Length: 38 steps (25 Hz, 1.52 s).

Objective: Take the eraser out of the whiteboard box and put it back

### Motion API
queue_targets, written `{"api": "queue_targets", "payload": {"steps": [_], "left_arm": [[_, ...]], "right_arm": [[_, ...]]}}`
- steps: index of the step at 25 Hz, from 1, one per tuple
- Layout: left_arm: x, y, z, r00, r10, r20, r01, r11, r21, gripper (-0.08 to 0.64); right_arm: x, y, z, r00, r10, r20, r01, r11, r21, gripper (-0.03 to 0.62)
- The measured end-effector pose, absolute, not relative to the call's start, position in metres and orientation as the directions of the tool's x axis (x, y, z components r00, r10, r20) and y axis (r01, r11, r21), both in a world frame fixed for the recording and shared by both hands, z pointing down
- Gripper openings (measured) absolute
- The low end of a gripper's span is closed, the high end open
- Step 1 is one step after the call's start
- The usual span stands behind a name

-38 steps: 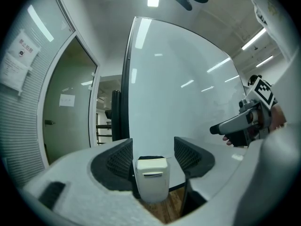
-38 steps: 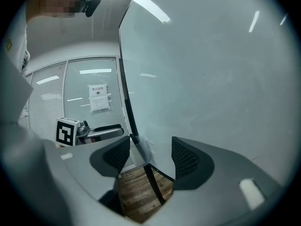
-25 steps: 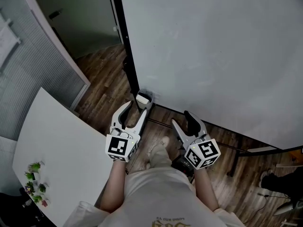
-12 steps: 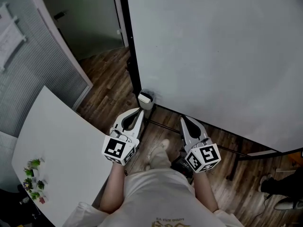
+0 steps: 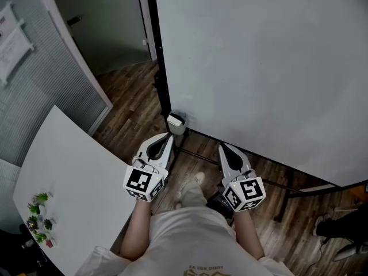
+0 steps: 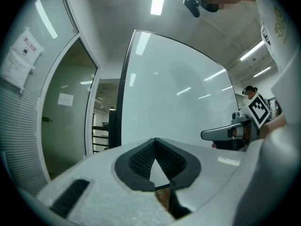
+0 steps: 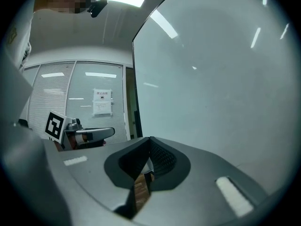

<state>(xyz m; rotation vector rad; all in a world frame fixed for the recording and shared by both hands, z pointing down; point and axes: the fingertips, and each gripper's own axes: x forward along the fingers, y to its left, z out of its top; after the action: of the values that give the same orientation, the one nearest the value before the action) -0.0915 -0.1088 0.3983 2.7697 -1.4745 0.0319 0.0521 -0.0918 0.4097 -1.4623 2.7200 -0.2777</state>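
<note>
Just beyond the tip of the left tool (image 5: 166,137), in the head view, the box (image 5: 176,123) hangs at the lower left corner of the whiteboard (image 5: 259,68), apart from the tool. A pale block in the box's open top looks like the eraser (image 5: 174,118), though it is too small to be sure. The right tool (image 5: 223,146) is beside the left one, farther from the box, and points at the whiteboard's lower edge. Both tools are clenched, with nothing in them. A white table (image 5: 69,177) lies to the left tool's left, over the wood floor (image 5: 129,96).

From the left gripper view, the left tool (image 6: 155,142) has its pads pressed together at the tips, empty. The whiteboard (image 6: 178,93) stands ahead and the right tool (image 6: 221,133) is off to the right.

From the right gripper view, the right tool (image 7: 150,142) is likewise clenched on nothing. The whiteboard (image 7: 216,79) fills the space ahead and the left tool (image 7: 94,133) is level with it at the left.
</note>
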Motion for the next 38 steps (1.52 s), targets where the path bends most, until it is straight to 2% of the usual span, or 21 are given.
{"api": "queue_targets", "payload": {"steps": [38], "left_arm": [[-0.108,-0.123,0.407,0.528,-0.848,0.038,-0.849,-0.528,0.011,0.003]], "right_arm": [[0.049,-0.101,0.419,-0.561,-0.822,0.096,-0.823,0.541,-0.173,0.011]]}}
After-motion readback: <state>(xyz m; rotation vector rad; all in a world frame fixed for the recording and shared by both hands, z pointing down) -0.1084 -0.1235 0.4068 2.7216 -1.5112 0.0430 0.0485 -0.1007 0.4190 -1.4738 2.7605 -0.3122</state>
